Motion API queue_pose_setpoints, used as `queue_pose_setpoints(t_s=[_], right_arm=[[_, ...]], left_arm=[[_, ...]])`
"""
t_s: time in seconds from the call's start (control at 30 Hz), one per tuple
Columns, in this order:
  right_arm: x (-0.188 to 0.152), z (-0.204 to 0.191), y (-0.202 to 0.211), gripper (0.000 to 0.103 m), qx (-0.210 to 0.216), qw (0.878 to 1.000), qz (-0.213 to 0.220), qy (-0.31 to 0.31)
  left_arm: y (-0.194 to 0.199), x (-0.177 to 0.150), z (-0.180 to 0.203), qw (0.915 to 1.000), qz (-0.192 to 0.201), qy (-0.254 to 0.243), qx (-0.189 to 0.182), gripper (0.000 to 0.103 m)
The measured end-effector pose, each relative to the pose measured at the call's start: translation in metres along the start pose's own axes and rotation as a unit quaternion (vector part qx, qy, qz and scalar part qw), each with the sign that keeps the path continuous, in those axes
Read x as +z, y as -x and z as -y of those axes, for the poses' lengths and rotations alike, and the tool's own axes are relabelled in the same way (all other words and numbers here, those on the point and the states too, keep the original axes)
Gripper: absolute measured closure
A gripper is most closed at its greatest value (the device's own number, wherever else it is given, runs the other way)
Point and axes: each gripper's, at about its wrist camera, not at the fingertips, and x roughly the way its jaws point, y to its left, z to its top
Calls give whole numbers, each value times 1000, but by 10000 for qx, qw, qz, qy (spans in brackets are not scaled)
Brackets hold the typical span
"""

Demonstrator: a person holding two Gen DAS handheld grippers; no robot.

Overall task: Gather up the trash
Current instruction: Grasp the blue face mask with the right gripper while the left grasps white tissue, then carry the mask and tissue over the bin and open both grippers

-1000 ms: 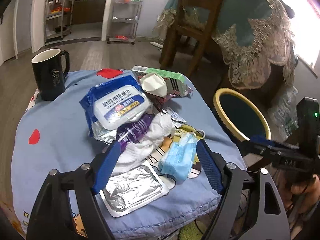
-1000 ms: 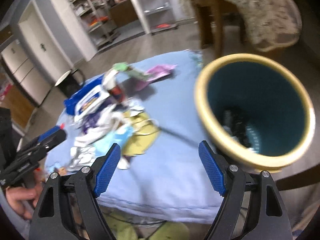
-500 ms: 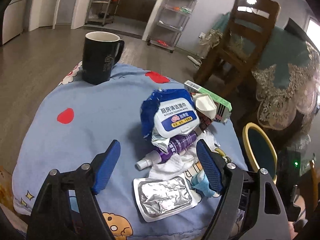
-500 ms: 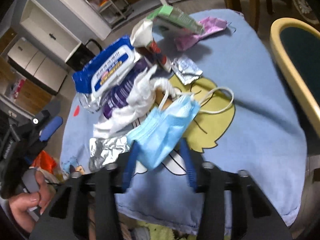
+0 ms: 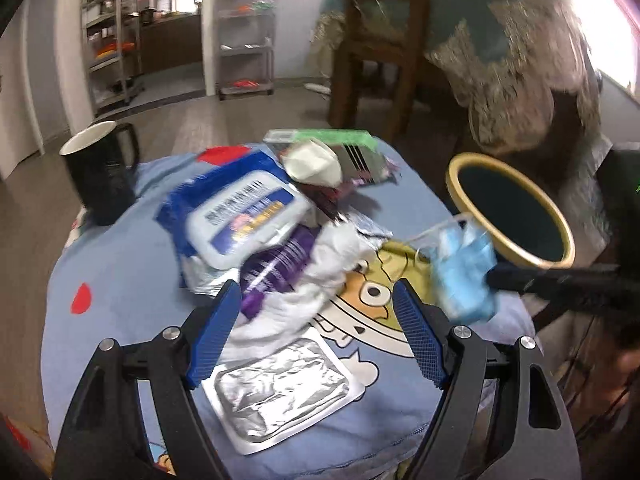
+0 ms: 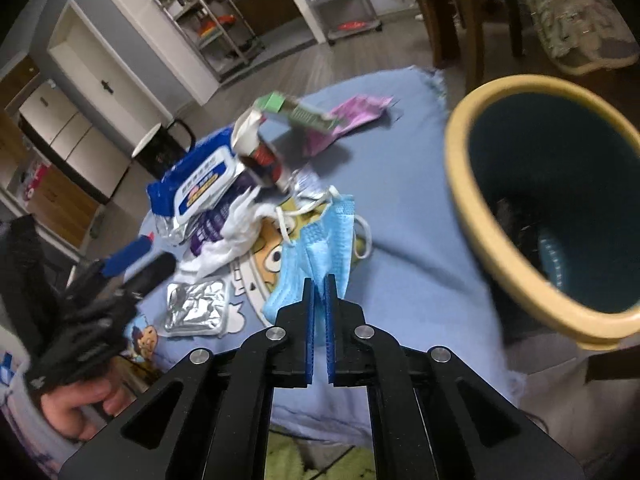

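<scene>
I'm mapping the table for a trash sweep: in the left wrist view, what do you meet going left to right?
black mug → blue wipes pack → white crumpled tissue → blue face mask pinched by the right gripper → yellow-rimmed bin

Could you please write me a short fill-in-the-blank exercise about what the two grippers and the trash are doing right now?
1. The right gripper is shut on the blue ____.
2. The left gripper has its jaws ____.
3. The bin has a ____ rim.
4. The mug is ____ outside.

Missing words: face mask; open; yellow; black
</scene>
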Motion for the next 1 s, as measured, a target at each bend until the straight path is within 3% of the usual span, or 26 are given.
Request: queue_pose_setpoints(t_s=[0.17, 0.43, 0.5, 0.57, 0.63, 1.0], right_arm=[[-3, 14, 25, 97, -42, 9996, 242, -131], [-10, 26, 47, 97, -97, 9984, 432, -350], [-11, 27, 47, 97, -138, 9983, 445, -357], [-12, 28, 46, 97, -165, 9982, 449, -365], [-12, 30, 45, 97, -174, 9980, 449, -405], [-11, 29, 49, 97, -133, 9973, 584, -425]], left_arm=[[-28, 3, 11, 9994, -302, -195, -28, 38], [-69, 11, 28, 9957, -596, -660, 239, 43], [-78, 10, 32, 9940, -710, -762, 340, 48], [-83, 8, 33, 9926, -807, -805, 416, 61], [-82, 7, 31, 9924, -790, -803, 503, 75], [-36, 17, 18, 9995, -138, -271, 27, 79]])
